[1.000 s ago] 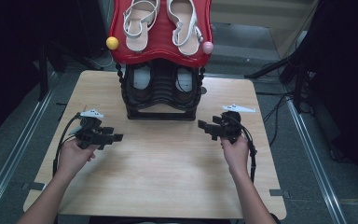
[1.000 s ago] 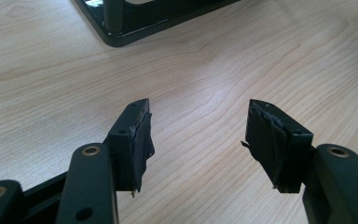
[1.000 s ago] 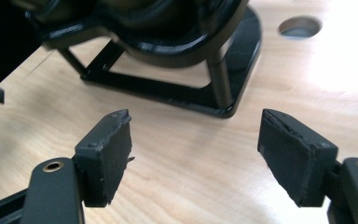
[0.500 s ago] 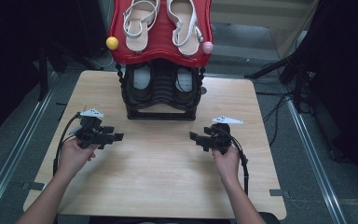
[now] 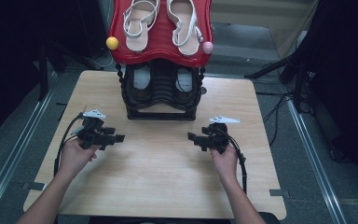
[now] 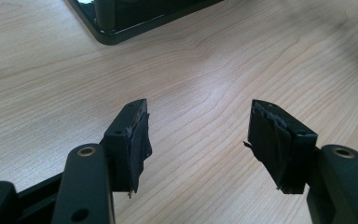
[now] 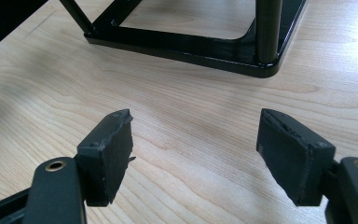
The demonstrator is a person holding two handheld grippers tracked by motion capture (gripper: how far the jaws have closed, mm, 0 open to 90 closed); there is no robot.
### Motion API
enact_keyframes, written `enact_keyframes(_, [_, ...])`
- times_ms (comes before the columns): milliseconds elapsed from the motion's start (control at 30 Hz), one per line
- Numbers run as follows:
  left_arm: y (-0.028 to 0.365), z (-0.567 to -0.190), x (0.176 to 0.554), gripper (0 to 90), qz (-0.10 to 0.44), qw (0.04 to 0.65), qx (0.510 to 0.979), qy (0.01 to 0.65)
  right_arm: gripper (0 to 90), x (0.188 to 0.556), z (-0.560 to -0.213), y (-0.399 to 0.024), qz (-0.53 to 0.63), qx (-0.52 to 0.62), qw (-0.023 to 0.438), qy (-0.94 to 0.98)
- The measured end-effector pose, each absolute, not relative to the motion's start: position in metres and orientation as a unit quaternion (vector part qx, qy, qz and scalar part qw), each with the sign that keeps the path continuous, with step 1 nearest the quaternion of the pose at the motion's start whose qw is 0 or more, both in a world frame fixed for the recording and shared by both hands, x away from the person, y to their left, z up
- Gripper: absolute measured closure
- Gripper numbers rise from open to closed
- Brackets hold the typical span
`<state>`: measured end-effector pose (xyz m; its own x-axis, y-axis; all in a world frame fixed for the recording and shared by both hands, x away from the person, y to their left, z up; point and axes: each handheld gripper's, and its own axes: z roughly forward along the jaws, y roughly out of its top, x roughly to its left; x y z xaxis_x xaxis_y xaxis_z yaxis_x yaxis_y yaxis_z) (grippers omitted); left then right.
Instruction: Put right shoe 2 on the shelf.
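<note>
Hovering spread and empty over the pale wooden worktop (image 5: 158, 186), both the left hand-held gripper (image 5: 120, 138) and the right hand-held gripper (image 5: 190, 136) seemed poised before reaching for the black two-tier shoe rack (image 5: 162, 93).

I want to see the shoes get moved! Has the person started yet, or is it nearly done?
Looks barely started. Done: a pair of white sandals sits on the red top shelf of the shoe rack, and another pair sits on the shelf below. In hand: nothing; the left tongs and right tongs are open and empty over the table. Left, probably: reaching in and grabbing a shoe.
</note>
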<state>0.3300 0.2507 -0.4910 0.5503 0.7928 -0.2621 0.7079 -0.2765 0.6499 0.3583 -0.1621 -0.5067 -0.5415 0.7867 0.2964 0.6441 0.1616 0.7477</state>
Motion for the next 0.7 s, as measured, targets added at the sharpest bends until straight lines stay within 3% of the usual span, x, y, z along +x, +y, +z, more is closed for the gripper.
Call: enact_keyframes(700, [0.2467, -0.4959, 0.3324, 37.7, 0.046, 0.367, 0.803, 0.468, 28.9, 0.3596, -0.505, -0.1662, 0.443, 0.478, 0.074, 0.755])
